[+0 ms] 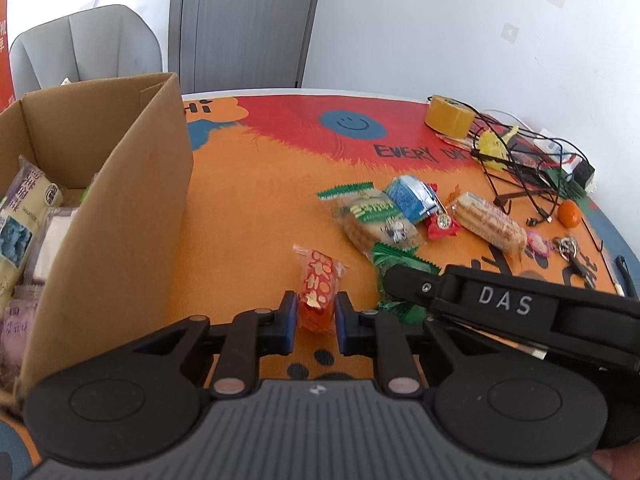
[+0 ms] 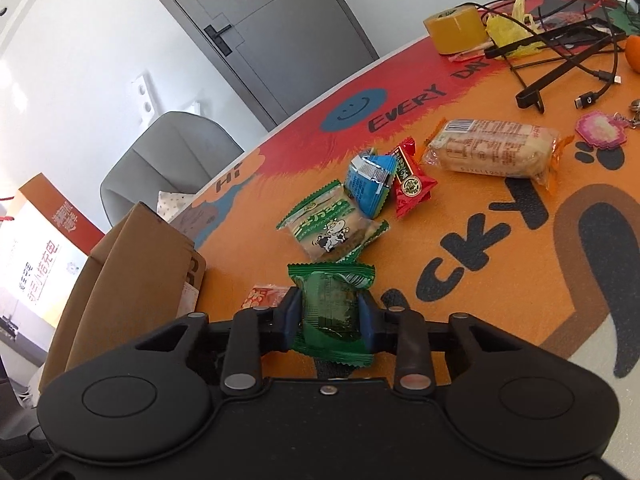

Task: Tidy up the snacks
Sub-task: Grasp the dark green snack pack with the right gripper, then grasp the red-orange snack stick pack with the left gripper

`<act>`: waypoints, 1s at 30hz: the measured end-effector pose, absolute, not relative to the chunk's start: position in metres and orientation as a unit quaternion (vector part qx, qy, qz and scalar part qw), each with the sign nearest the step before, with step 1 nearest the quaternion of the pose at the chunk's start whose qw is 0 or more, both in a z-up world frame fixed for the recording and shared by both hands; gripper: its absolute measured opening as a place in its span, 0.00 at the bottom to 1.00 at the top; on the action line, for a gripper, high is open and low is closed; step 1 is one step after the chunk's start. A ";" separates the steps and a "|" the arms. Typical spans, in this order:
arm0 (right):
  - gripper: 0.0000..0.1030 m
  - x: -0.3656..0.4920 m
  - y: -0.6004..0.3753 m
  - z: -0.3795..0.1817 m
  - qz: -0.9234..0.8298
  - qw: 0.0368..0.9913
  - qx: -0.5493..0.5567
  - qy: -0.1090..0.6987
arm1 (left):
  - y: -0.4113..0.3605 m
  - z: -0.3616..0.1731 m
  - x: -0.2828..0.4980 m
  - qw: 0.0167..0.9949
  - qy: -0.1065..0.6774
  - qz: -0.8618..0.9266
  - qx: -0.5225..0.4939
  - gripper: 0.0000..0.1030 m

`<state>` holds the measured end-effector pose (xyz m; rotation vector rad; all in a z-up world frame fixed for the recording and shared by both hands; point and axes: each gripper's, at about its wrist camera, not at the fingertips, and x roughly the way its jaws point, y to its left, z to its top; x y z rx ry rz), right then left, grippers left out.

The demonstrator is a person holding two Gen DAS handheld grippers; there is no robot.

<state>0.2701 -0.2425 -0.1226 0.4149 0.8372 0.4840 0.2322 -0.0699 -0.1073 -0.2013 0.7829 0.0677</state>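
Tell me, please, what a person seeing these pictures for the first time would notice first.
Probably the two snacks already gripped: the left tool is shut on a red and gold candy, and the right tool on a green packet. Next comes the loose pile of snacks on the bright orange mat, and the cardboard box standing at the left.

my left gripper (image 1: 316, 316) is matte black plastic with blue pads on its fingertips (image 1: 289, 322), silver rivets at the link joints, two round caps at the lower corners and a ribbed grey plate at bottom centre. my right gripper (image 2: 330, 316) looks the same; from the left camera, its arm reads "das" in white.
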 end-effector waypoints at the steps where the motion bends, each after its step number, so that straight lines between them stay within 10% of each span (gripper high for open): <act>1: 0.29 0.268 -0.244 -0.122 0.231 0.865 0.198 0.398 | -0.070 -0.108 0.231 0.918 0.383 0.031 -0.096 0.19; 12: 0.30 0.253 -0.279 -0.112 0.186 0.885 0.193 0.380 | -0.078 -0.107 0.236 0.923 0.375 0.039 -0.079 0.46; 20: 0.38 0.252 -0.280 -0.113 0.155 0.899 0.157 0.378 | -0.084 -0.115 0.239 0.923 0.379 0.030 -0.066 0.21; 30: 0.32 0.248 -0.271 -0.115 0.164 0.899 0.158 0.374 | -0.076 -0.106 0.227 0.925 0.369 0.020 -0.086 0.18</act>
